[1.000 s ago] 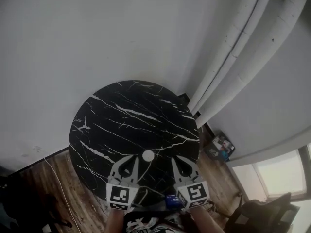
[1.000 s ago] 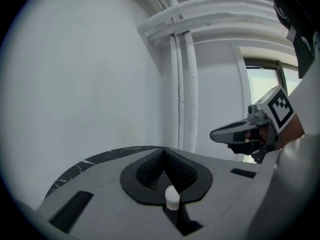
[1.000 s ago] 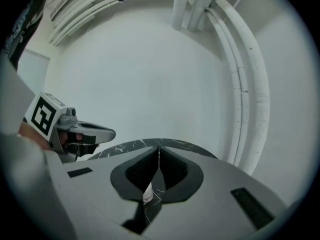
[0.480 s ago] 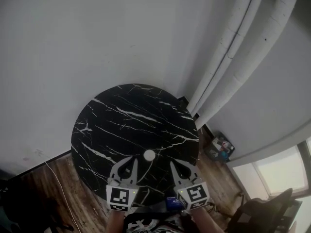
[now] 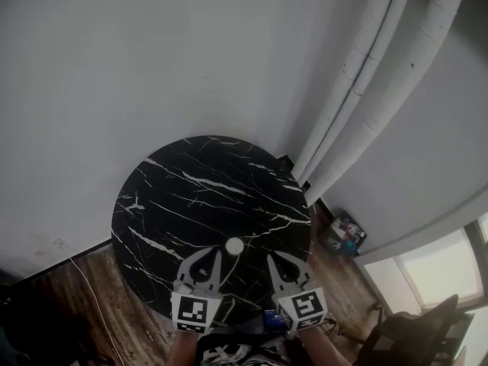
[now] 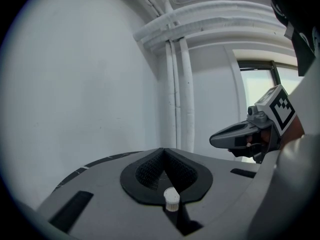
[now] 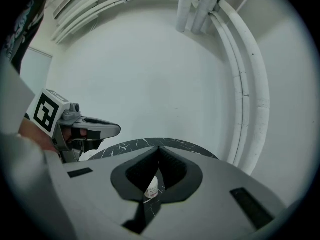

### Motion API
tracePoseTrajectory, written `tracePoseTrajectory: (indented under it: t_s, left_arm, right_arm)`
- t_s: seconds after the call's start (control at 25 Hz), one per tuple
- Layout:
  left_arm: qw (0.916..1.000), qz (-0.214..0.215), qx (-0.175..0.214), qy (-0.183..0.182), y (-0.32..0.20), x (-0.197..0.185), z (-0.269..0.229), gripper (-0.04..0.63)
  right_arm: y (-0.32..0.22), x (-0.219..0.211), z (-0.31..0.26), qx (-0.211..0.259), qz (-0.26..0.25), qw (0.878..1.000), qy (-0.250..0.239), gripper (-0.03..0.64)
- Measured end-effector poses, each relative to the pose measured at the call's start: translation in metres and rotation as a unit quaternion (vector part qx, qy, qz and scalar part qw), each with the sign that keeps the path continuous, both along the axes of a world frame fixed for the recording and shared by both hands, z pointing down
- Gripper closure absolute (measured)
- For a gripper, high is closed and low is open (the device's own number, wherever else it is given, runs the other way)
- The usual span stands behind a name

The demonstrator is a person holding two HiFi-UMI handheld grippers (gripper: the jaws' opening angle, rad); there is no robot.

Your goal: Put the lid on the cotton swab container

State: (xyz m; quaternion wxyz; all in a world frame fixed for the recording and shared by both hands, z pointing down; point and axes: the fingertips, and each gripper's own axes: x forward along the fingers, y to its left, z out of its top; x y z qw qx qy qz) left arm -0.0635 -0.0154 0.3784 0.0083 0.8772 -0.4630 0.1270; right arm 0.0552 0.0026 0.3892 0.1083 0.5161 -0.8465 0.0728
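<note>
A small white cotton swab container (image 5: 233,245) stands upright near the front edge of the round black marble table (image 5: 198,197). It seems to carry a ribbed white lid (image 6: 171,198); in the right gripper view a label shows on the container (image 7: 151,188). No separate lid is in view. My left gripper (image 5: 216,253) is just to the container's left and my right gripper (image 5: 270,258) just to its right; neither touches it. Both jaw pairs meet at their tips with nothing held. The left gripper (image 6: 163,150) and right gripper (image 7: 159,148) each see the container through the gap behind their closed tips.
White pipes (image 5: 358,90) run up the wall at the back right. A white cable (image 5: 88,288) lies on the wooden floor to the left. Small items (image 5: 345,231) sit on the floor to the table's right. A dark chair (image 5: 412,334) is at the lower right.
The head view has shifted a little, so the table sits slightly lower in the picture. Both grippers and the container have kept their places relative to each other.
</note>
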Motion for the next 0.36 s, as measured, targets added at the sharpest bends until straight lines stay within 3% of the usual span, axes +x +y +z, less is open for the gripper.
tracePoseTrajectory:
  t_s: [0.36]
  left_arm:
    - [0.9999, -0.005, -0.009, -0.002, 0.002, -0.007, 0.009, 0.581]
  right_arm:
    - [0.002, 0.0, 0.009, -0.006, -0.001, 1.0, 0.007, 0.6]
